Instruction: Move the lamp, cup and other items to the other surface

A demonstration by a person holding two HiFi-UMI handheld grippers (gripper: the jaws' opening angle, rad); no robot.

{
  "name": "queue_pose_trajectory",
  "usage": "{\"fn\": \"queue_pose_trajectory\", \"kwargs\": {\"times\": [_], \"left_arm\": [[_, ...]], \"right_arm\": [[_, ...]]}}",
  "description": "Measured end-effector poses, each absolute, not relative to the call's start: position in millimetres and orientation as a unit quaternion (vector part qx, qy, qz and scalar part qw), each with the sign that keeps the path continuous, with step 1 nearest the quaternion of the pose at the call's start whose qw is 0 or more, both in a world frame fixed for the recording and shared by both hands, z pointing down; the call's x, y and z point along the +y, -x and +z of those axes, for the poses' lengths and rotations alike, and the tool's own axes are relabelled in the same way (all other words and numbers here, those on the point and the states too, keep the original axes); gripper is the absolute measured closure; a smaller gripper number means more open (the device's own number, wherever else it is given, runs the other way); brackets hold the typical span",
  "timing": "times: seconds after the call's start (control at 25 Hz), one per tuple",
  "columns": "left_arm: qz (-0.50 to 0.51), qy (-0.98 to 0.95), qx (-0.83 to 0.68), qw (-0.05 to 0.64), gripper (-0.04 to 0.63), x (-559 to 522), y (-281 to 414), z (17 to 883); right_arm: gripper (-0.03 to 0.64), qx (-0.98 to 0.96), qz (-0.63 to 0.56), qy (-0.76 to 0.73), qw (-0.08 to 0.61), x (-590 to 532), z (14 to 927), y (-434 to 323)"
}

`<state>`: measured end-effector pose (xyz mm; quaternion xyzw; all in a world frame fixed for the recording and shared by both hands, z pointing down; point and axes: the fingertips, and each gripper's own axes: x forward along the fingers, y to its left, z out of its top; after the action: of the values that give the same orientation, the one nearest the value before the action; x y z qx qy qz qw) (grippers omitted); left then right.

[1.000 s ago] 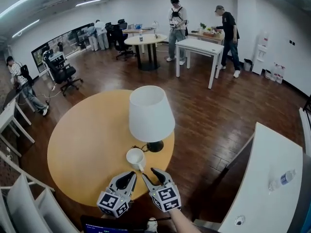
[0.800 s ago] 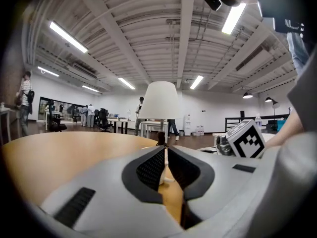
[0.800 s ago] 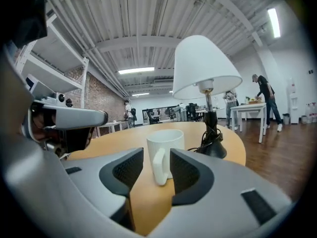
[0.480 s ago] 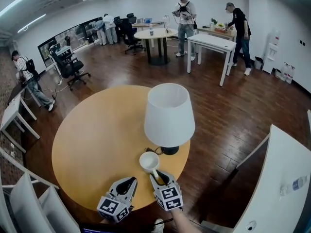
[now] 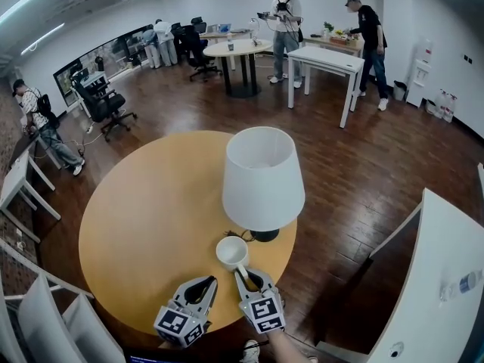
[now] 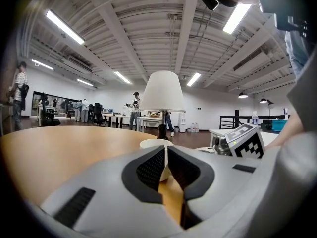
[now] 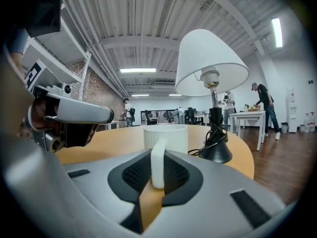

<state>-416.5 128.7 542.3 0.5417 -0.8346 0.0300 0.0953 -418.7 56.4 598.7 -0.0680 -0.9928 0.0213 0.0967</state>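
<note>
One change; right gripper (image 5: 243,274) jaws closed onto cup (image 5: 231,252)

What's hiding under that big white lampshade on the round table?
From below, the right gripper view shows a socket, a black stem and a black base with coiled cord. From the head view the lampshade covers all but the base's edge.

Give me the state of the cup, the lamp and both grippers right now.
cup: upright on the round table, gripped by its handle.
lamp: upright beside the cup, cord bunched at its base.
right gripper: fingers have just been closing, now clamped on the cup's handle.
left gripper: fingers nearly together, holding nothing.
</note>
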Motion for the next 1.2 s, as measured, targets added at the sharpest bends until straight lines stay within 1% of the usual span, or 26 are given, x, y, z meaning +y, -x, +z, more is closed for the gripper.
{"fn": "queue_pose_trajectory", "kwargs": {"times": [0.28, 0.44, 0.8, 1.0, 1.2], "left_arm": [[0.032, -0.542, -0.834, 0.096, 0.563, 124.9, 423.2, 542.0], [0.032, -0.543, -0.834, 0.098, 0.563, 122.3, 422.3, 545.8], [0.027, -0.542, -0.834, 0.096, 0.565, 119.8, 424.0, 539.7], [0.024, -0.548, -0.832, 0.089, 0.563, 111.4, 418.1, 530.6], [0.021, -0.569, -0.818, 0.079, 0.564, 91.4, 394.8, 522.5]], "right_arm": [[0.586, -0.995, 0.044, 0.068, 0.065, 53.9, 579.9, 424.7], [0.586, -0.994, 0.062, 0.067, 0.06, 52.0, 575.8, 423.2], [0.586, -0.994, 0.054, 0.083, 0.046, 59.6, 550.6, 424.5], [0.586, -0.995, 0.056, 0.075, 0.04, 55.3, 537.3, 409.4], [0.586, -0.996, 0.057, 0.056, 0.034, 41.3, 529.8, 382.7]]}}
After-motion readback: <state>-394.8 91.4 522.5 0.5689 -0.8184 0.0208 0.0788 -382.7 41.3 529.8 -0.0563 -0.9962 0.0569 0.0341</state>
